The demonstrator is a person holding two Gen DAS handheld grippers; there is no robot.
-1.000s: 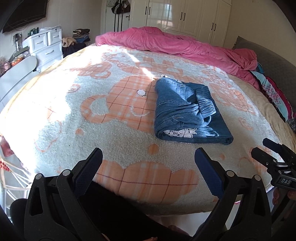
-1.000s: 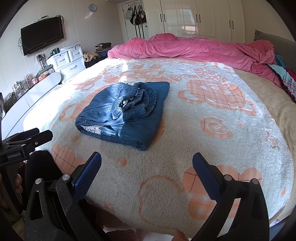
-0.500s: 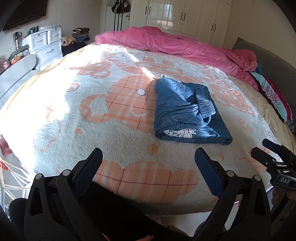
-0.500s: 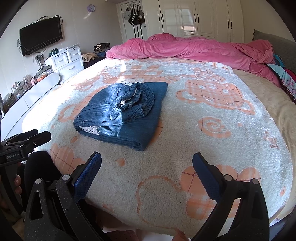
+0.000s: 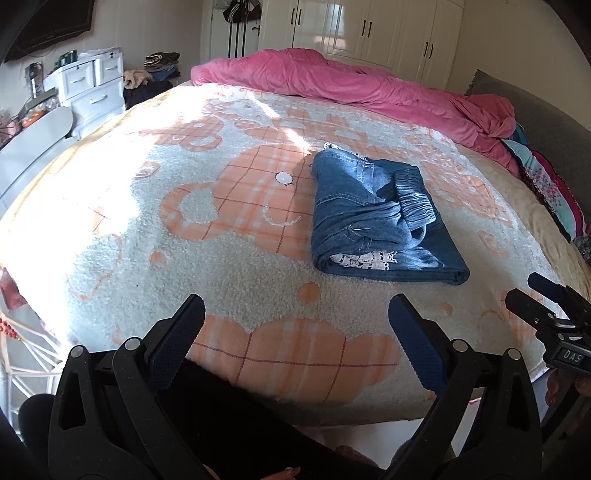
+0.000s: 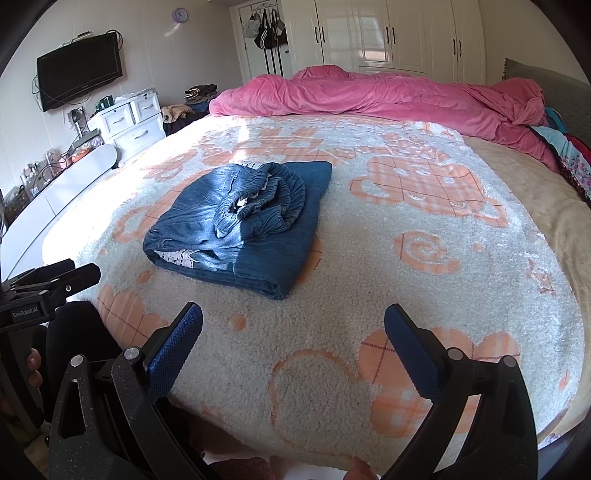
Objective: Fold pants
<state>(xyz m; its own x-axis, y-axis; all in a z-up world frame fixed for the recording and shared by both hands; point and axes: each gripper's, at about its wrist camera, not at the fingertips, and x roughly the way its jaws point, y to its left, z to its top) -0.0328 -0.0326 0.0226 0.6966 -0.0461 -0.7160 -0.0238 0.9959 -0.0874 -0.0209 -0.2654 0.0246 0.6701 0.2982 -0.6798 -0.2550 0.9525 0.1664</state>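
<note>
Left gripper (image 5: 295, 325) spread wide, blue-padded fingers (image 5: 177, 343) empty, hovering over the near edge of the bed, touching nothing. Right gripper (image 6: 293, 332) likewise wide apart, nothing between its blue pads (image 6: 408, 350), also hanging above the near edge. Each visible at the edge of the other's view: right one at far right of the left wrist view, left one at far left of the right wrist view, fingertips of a hand (image 6: 31, 365) wrapped on its handle.

Pants (image 5: 373, 218) lying folded into a compact blue denim bundle on the blanket (image 5: 236, 266), well apart from both grippers, roughly mid-bed and nearer the near edge than the far one. Elastic waistband (image 6: 273, 206) bunched on top, white patterned lining (image 5: 364, 258) showing at the near fold. Bottom layer flat, top layer rumpled.

Blanket fluffy white with orange plaid shapes, covering most of the bed, sunlit toward the left edge. Pink duvet (image 6: 376, 99) heaped along the far edge. Patterned fabric (image 5: 546, 184) piled at the far right corner. Beyond the bed: white wardrobe (image 6: 399, 33), white drawers (image 6: 129, 122), wall TV (image 6: 79, 81), clock (image 6: 179, 14), bags hanging on the door (image 6: 266, 27).
</note>
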